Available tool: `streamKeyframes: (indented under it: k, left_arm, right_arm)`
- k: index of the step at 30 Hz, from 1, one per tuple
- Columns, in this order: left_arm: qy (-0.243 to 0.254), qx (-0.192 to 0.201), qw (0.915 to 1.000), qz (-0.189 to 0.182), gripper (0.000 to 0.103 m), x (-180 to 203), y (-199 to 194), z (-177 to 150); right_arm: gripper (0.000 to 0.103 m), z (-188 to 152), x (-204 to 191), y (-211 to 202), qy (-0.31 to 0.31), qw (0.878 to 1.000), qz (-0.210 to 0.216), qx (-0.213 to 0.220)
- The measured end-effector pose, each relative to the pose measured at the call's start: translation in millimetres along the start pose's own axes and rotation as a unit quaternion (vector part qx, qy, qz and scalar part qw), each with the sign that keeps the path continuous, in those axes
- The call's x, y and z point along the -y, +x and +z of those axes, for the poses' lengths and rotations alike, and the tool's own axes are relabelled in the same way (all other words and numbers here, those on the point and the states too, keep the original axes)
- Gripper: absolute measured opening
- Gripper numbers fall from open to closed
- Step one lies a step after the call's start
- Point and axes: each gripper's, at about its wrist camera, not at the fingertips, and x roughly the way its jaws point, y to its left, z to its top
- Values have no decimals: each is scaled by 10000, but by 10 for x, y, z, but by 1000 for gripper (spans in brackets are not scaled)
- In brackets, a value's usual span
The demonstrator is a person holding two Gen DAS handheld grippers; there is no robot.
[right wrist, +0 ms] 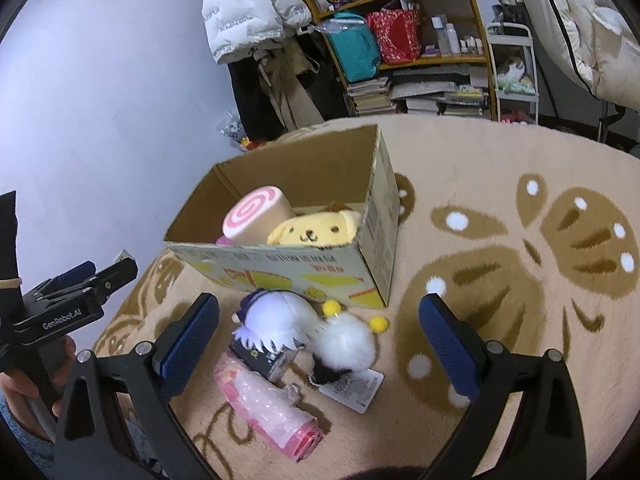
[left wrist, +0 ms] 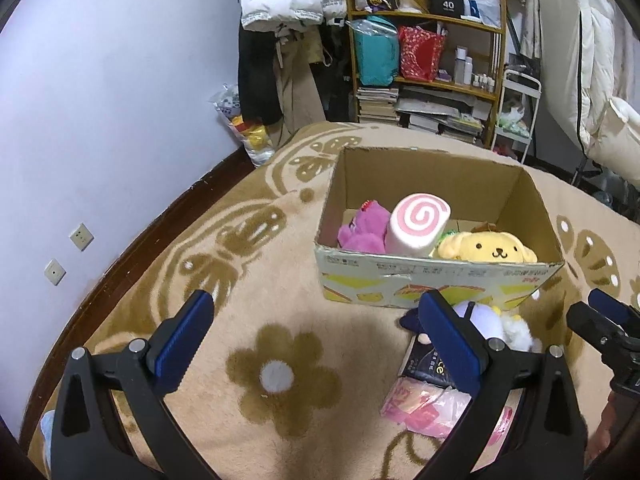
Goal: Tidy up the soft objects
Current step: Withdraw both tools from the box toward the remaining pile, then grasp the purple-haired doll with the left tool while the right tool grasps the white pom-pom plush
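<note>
Right wrist view, left to right: left gripper [right wrist: 86,276], jaw state not discernible here; pink packet [right wrist: 272,412]; white plush [right wrist: 280,314] on rug just before cardboard box [right wrist: 280,272]; right gripper [right wrist: 320,344], jaws released. Advised: straddle plush body, clench gently, lift over box rim.

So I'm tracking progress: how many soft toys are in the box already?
3: a purple plush on the left, a pink swirl roll in the middle, a yellow dog on the right. More may be hidden underneath them.
</note>
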Motion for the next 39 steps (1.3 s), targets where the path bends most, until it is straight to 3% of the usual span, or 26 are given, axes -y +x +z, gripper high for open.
streamKeyframes:
  k: [31, 36, 39]
  left_arm:
    - [385, -699, 9934, -829, 101, 544, 651, -103]
    - [481, -782, 9905, -1021, 101, 662, 712, -111]
    - [544, -838, 9884, -1146, 101, 747, 746, -116]
  right_arm:
    - [103, -329, 276, 713, 127, 9942, -392, -991]
    - [93, -342, 238, 786, -61, 9933, -405, -1084]
    - [80, -330, 221, 817, -113, 9928, -410, -1124]
